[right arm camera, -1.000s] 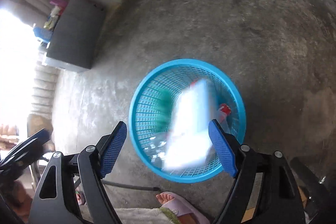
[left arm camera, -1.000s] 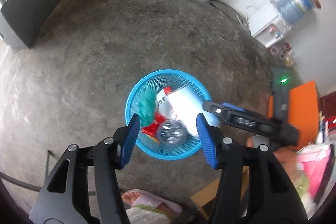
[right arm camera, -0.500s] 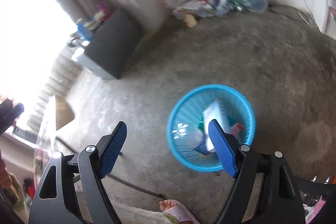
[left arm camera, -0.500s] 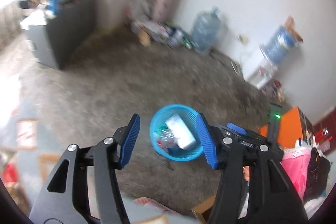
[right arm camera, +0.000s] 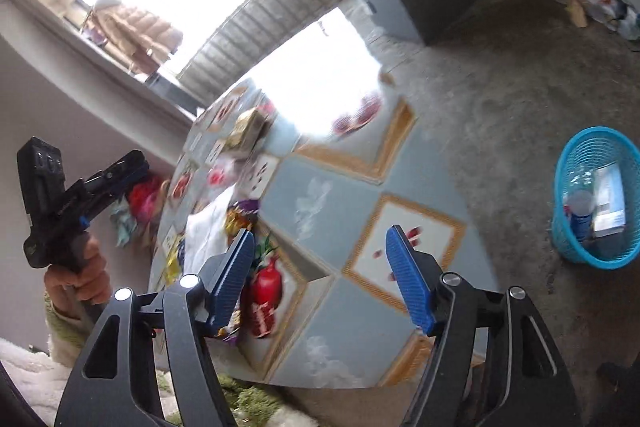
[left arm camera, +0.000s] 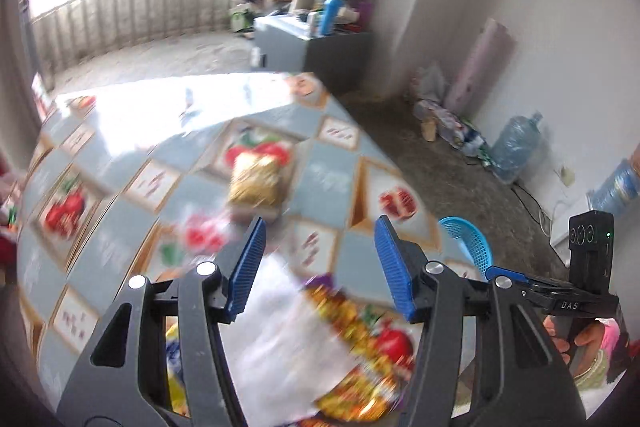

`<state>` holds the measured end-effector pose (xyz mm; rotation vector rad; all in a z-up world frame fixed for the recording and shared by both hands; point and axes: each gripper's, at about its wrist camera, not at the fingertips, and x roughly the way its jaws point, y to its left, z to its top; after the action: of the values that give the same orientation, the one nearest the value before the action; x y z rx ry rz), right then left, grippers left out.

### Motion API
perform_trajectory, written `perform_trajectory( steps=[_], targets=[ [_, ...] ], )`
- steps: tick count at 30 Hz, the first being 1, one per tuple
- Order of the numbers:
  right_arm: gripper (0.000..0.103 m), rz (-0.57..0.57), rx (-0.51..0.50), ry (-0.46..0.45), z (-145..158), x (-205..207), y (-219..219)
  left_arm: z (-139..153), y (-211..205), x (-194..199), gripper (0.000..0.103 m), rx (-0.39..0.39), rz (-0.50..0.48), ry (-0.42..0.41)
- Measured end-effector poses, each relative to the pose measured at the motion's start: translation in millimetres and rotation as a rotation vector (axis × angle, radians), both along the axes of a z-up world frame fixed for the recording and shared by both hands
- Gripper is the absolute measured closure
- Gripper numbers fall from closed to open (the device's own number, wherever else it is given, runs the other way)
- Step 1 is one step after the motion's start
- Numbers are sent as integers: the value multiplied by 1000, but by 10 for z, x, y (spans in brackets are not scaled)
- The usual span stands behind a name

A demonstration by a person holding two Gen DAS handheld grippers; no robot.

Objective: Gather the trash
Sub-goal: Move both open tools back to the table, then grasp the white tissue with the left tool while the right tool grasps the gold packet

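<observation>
Fingers, left gripper (left arm camera: pixel 318 263): blue ribbed pads standing apart, nothing clamped; they hang over the worktop (left arm camera: pixel 328 179).
Fingers, right gripper (right arm camera: pixel 320 277): blue pads apart and closing, with nothing between them but worktop beyond.
Hidden or cut off: the left gripper's black frame covers the near edge of the white bag (left arm camera: pixel 280 339); a yellow packet (left arm camera: pixel 174 367) shows only through that frame's gaps, so its shape cannot be told.
Hard to make out: the left wrist view is smeared, so print on wrappers is unreadable; the window washes out the worktop's far side.
Trash on worktop: a golden-brown packet (left arm camera: pixel 256 183) lying near the middle; the white bag beside a glossy fruit-printed wrapper (left arm camera: pixel 360 343), both near the edge below the left gripper.
Trash collected: a blue mesh basket (right arm camera: pixel 576 251) on the concrete floor, well apart from the worktop, holding a white carton (right arm camera: pixel 610 203) and a clear bottle (right arm camera: pixel 580 207).
Worktop: covered in a grey-blue cloth with pomegranate panels.
</observation>
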<state>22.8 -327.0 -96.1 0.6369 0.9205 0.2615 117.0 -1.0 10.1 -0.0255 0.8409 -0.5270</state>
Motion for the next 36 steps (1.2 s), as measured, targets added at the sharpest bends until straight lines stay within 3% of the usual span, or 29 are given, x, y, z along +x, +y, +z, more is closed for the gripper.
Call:
perform_trajectory(
  steps=[5,10,16,23,27,36],
  targets=[
    [48,120,38,47,15,124,531,-308,570,-203,54,-51,95,83],
    [57,217,12,58,104,305,970,-635,818,-298,56,-98,137,165],
    [71,297,-57,97,15,514,1364,-925,851,-234,56,5,227,203],
    [89,359,-116,157,-160,710,1639,-1026,892,-123,56,-118,182,274],
    [93,374,-115,165,-168,769,1672,-1068,892,-36,64,-225,145,329],
    [96,392,-67,175,-244,801,1656,-1197,787,98,68,-229,151,364]
  ],
)
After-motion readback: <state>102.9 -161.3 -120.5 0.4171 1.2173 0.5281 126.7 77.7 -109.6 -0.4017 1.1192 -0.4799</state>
